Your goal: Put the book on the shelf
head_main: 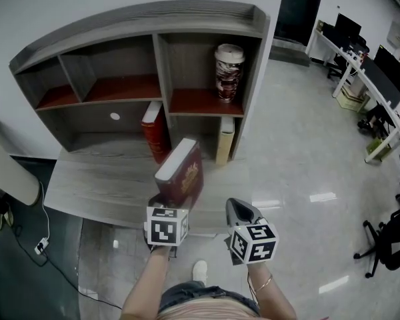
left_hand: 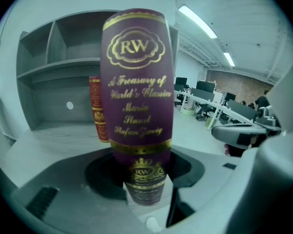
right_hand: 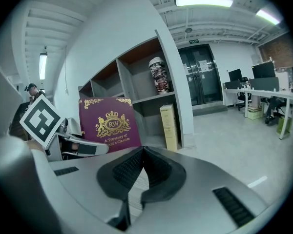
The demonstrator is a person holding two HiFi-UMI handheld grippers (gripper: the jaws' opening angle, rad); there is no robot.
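Note:
A maroon book [head_main: 181, 175] with gold print stands upright and slightly tilted in my left gripper [head_main: 171, 204], which is shut on its lower end, in front of the grey shelf unit [head_main: 161, 65]. In the left gripper view its spine [left_hand: 138, 91] fills the middle, clamped low down by the left gripper [left_hand: 144, 180]. My right gripper [head_main: 238, 207] hovers just right of the book, shut, holding nothing. From the right gripper view, the book's cover [right_hand: 110, 125] shows left of the right gripper [right_hand: 142, 150], whose pads meet.
A red book [head_main: 153, 131] leans in the lower left bay and a cream book [head_main: 225, 139] stands in the lower right bay. A patterned canister [head_main: 228, 72] sits on the upper right shelf. Desks with monitors [head_main: 380, 72] and chairs stand at right. A cable [head_main: 43, 242] lies on the floor.

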